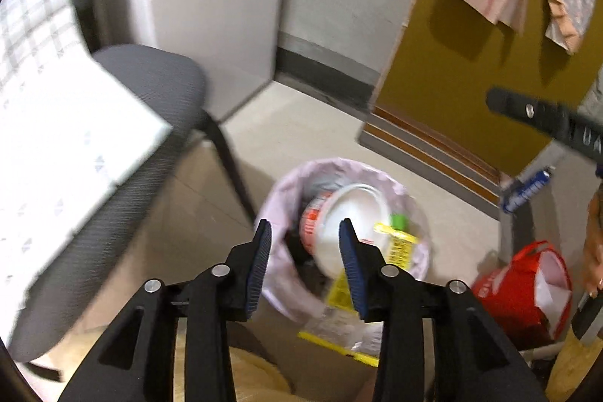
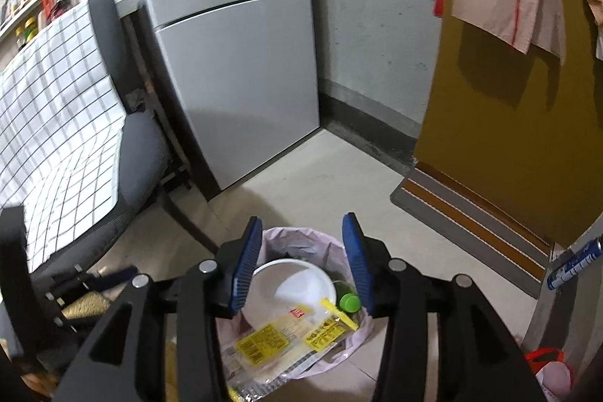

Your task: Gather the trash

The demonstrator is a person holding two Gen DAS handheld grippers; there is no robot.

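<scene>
A trash bin with a pale pink liner (image 1: 286, 183) (image 2: 301, 238) stands on the floor. In it lie a white instant-noodle cup (image 1: 346, 213) (image 2: 290, 285), a green-capped bottle (image 1: 398, 221) (image 2: 348, 302) and a clear wrapper with yellow labels (image 1: 399, 243) (image 2: 279, 345) that hangs over the rim. My left gripper (image 1: 304, 266) is open and empty above the bin. My right gripper (image 2: 299, 262) is open and empty above the bin too; its finger (image 1: 527, 110) shows at the right of the left wrist view.
A grey chair (image 1: 150, 78) (image 2: 139, 153) draped with a checked cloth (image 2: 56, 100) stands left of the bin. A grey fridge (image 2: 241, 63) is behind. A yellow door (image 2: 508, 119) with a mat (image 2: 471, 221), a red bag (image 1: 524, 292) and a blue spray can (image 2: 573, 262) are at right.
</scene>
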